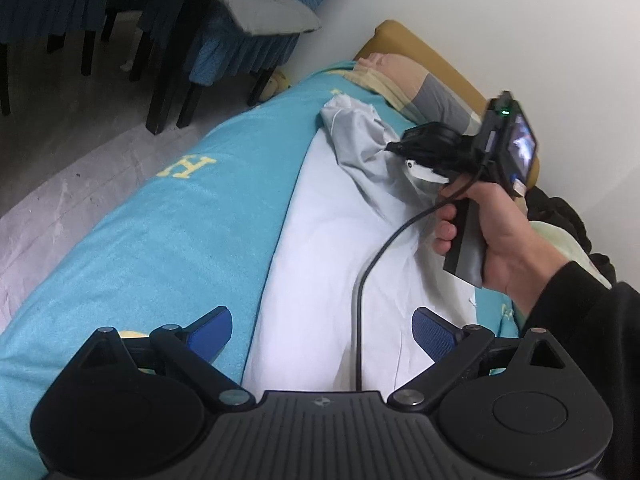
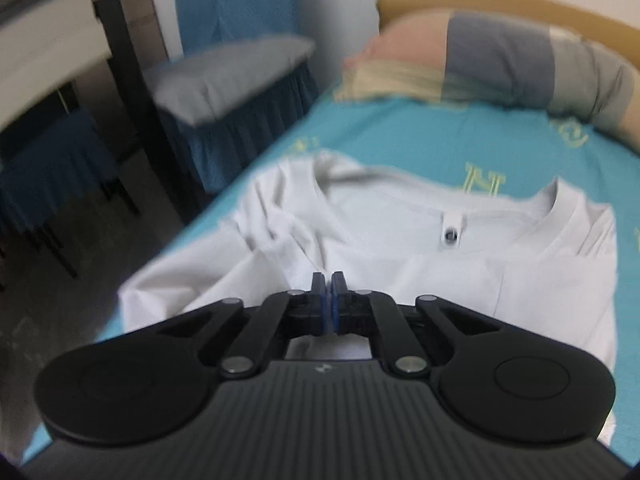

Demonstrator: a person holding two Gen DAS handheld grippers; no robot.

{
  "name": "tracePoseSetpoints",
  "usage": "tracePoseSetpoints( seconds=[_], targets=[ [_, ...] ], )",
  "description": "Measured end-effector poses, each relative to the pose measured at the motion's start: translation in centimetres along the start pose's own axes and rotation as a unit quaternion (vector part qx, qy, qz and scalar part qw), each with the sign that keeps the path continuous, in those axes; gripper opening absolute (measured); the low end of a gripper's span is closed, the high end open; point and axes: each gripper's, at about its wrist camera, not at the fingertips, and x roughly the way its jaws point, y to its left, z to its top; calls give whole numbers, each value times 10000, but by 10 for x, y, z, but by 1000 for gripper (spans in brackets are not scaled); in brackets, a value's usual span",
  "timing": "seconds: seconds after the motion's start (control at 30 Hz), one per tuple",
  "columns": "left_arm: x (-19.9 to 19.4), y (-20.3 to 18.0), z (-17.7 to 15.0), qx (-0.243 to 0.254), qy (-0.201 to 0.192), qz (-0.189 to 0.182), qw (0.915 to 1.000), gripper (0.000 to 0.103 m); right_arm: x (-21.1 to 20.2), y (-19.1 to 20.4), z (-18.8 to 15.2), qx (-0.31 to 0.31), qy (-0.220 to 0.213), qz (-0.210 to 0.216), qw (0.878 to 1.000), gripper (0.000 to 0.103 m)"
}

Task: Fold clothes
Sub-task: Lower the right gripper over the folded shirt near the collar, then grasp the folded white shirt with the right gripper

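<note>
White cotton, a T-shirt point(image 2: 420, 280), lies spread on the turquoise bedsheet point(image 1: 152, 232) with its collar point(image 2: 452, 216) toward the patchwork pillow point(image 2: 500, 64) at the wooden headboard point(image 2: 520, 4). A small tag sits inside the neckline. One sleeve side of the shirt is bunched and lifted near the bed's edge.

The left gripper point(image 1: 322, 330) hangs above the shirt's lower part, its blue-padded fingers point(image 1: 212, 328) spread wide with nothing between them. A black cable point(image 1: 360, 300) trails across the white cloth in front of it.

The right gripper point(image 2: 329, 284) has its fingers pressed together; seen from the left camera it pinches a raised fold of the shirt point(image 1: 360, 140), pulling the cloth up into a grey-shadowed peak. A hand point(image 1: 492, 232) in a black sleeve grips its handle.

Beside the bed stand dark chairs with blue skirted covers, one bearing a grey cushion point(image 1: 264, 8).
</note>
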Motion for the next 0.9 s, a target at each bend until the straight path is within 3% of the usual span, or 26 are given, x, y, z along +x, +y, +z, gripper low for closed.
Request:
tracePoseSetpoints(
  seconds=[0.17, 0.27, 0.33, 0.43, 0.6, 0.67, 0.73, 0.9],
  targets=[
    [-13, -6, 3, 64, -262, 111, 9996, 98, -45, -10, 14, 349, -790, -38, 9963, 4],
    [-18, -5, 4, 32, -320, 179, 9993, 98, -65, -21, 21, 517, -1242, -398, 9901, 4],
    [-17, -3, 5, 10, -320, 200, 9993, 98, -72, -29, 21, 640, -1474, -885, 9830, 4],
    [-15, -4, 4, 79, -286, 257, 9992, 98, -68, -43, 14, 841, -1474, -1540, 9734, 4],
    [-5, -4, 2, 227, -170, 389, 9988, 98, -55, -63, 1, 1378, -1224, -1348, 9736, 7],
    [-3, -2, 3, 166, -126, 388, 9990, 98, -50, -72, -4, 1592, -1123, -1270, 9726, 15],
    [-2, 0, 3, 119, -124, 393, 9991, 98, -54, -77, -12, 1853, -1138, -1067, 9702, 46],
    [-2, 0, 4, 86, -122, 376, 9992, 98, -96, -83, -55, 2468, -1461, -530, 9565, 59]
  ],
)
